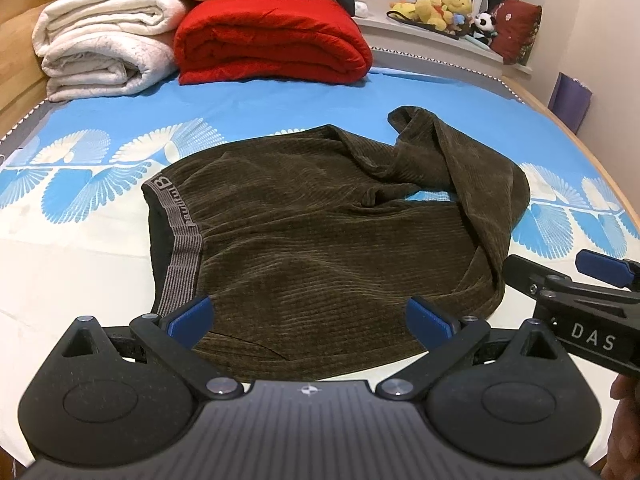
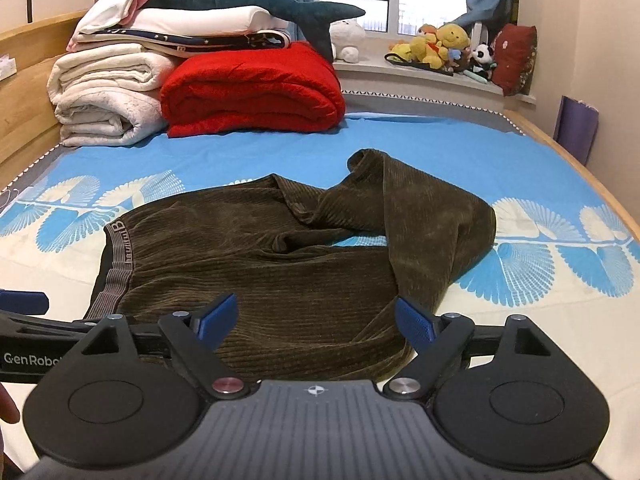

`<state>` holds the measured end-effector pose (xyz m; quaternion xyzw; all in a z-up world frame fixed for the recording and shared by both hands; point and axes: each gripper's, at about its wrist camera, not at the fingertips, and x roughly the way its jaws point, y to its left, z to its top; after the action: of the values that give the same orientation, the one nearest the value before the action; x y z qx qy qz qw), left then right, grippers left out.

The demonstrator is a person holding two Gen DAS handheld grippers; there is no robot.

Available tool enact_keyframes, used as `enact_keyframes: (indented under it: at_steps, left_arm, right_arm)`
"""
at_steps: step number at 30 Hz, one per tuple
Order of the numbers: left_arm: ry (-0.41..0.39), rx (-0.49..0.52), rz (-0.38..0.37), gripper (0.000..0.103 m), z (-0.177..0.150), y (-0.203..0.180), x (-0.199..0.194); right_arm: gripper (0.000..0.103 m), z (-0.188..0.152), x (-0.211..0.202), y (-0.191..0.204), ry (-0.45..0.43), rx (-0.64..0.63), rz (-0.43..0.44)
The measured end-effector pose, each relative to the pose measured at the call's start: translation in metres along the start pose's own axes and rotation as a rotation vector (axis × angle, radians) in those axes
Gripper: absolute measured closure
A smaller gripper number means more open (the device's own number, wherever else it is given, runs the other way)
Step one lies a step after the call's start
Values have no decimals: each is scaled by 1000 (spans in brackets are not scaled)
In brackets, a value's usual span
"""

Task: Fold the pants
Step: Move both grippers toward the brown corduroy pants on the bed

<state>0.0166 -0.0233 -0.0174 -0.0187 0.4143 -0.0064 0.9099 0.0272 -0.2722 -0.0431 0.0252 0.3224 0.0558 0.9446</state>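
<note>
Dark olive corduroy pants [image 1: 312,232] lie rumpled on the bed, waistband with a grey striped elastic band [image 1: 180,236] at the left, legs bunched and folded over at the right. They also show in the right wrist view [image 2: 288,264]. My left gripper [image 1: 308,318] is open and empty, just above the pants' near edge. My right gripper [image 2: 314,322] is open and empty over the near edge, right of the left one. The right gripper also shows at the right edge of the left wrist view [image 1: 580,292].
The bed has a blue and white patterned sheet [image 1: 100,152]. At the back stand a folded red quilt [image 1: 272,40], white blankets [image 1: 104,44] and a plush shark [image 2: 256,0]. Stuffed toys [image 2: 440,46] sit on the windowsill. A wooden bed frame [image 2: 24,120] runs along the left.
</note>
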Motion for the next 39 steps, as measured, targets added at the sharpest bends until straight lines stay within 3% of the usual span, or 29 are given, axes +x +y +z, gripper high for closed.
enact_keyframes:
  at_steps: [22, 30, 39]
  left_arm:
    - [43, 20, 16, 1, -3, 0, 8]
    - [45, 24, 9, 1, -5, 1, 7]
    - [46, 24, 10, 1, -5, -1, 8]
  right_arm:
    - [24, -4, 4, 5, 4, -11, 2]
    - [37, -5, -2, 13, -20, -67, 16]
    - [40, -4, -2, 13, -23, -53, 15]
